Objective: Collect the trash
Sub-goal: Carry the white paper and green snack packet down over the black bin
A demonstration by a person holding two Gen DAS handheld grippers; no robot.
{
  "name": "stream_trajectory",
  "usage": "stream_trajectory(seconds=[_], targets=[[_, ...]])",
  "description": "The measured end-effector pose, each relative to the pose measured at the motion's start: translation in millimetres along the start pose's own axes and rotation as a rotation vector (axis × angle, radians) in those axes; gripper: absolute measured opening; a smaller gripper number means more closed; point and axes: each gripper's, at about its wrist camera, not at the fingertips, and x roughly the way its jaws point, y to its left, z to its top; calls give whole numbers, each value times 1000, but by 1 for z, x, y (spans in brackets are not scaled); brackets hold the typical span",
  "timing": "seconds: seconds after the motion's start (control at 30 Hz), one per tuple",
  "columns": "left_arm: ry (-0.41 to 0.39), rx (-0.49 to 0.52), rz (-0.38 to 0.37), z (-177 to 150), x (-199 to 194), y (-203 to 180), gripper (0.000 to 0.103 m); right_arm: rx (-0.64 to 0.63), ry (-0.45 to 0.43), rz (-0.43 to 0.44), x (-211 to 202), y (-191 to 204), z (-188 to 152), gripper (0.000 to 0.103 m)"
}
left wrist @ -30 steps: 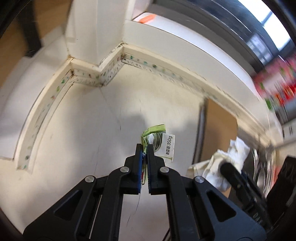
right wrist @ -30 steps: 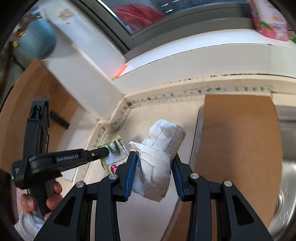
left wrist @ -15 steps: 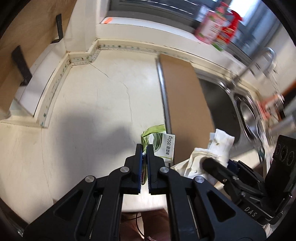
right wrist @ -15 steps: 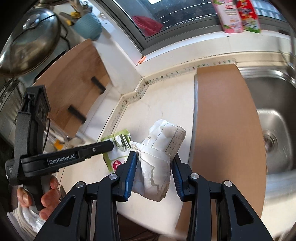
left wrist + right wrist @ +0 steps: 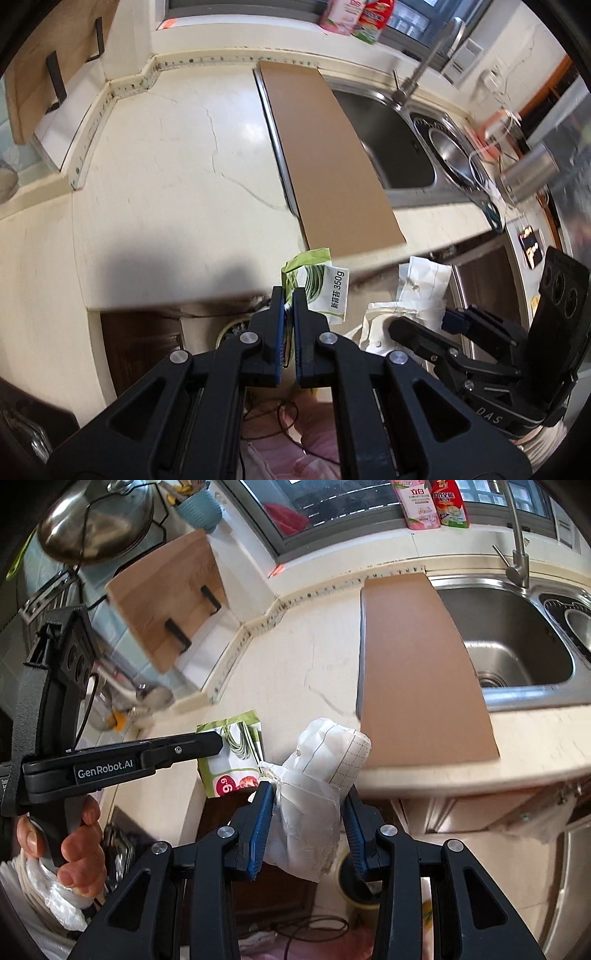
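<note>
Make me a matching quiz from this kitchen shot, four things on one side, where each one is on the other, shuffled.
1. green wrapper
2. crumpled white paper
3. brown board
4. pink and red cartons

a. on the window sill
b. in the right gripper
c. lying on the counter beside the sink
d. in the left gripper

Pairs: 1-d, 2-b, 3-c, 4-a

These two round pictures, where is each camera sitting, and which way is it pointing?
Left wrist view: sits on the left gripper, looking along its fingers, shut on a green wrapper, toward countertop and sink.
Right wrist view: sits on the right gripper, shut on crumpled white paper; the person's left hand shows.
Shared: both pieces of trash, the brown board, the sink, each other's gripper.
</note>
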Motion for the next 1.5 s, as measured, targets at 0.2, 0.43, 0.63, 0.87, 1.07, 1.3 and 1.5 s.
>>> stream_trajectory(seconds=[0.2, 0.43, 0.63, 0.87, 1.07, 1.3, 1.5], targets=[[16, -9, 13, -46, -2, -17, 2, -35, 58, 7, -15, -2, -40, 36], [67, -50, 61, -100, 25, -26, 2, -65, 149, 31, -3, -21, -86, 36], [79, -52, 128, -137, 62, -28, 2, -64, 217, 27, 24, -48, -123, 36], [129, -97, 138, -173, 130, -13, 2, -54, 292, 4, 83, -81, -166, 36], [136, -124, 156, -202, 203, 11, 2, -29, 325, -17, 142, -114, -201, 36], [194, -178, 148, -233, 293, 49, 2, 17, 366, -43, 219, -155, -238, 36], [240, -188, 156, -254, 351, 79, 2, 30, 412, -71, 287, -182, -270, 37]])
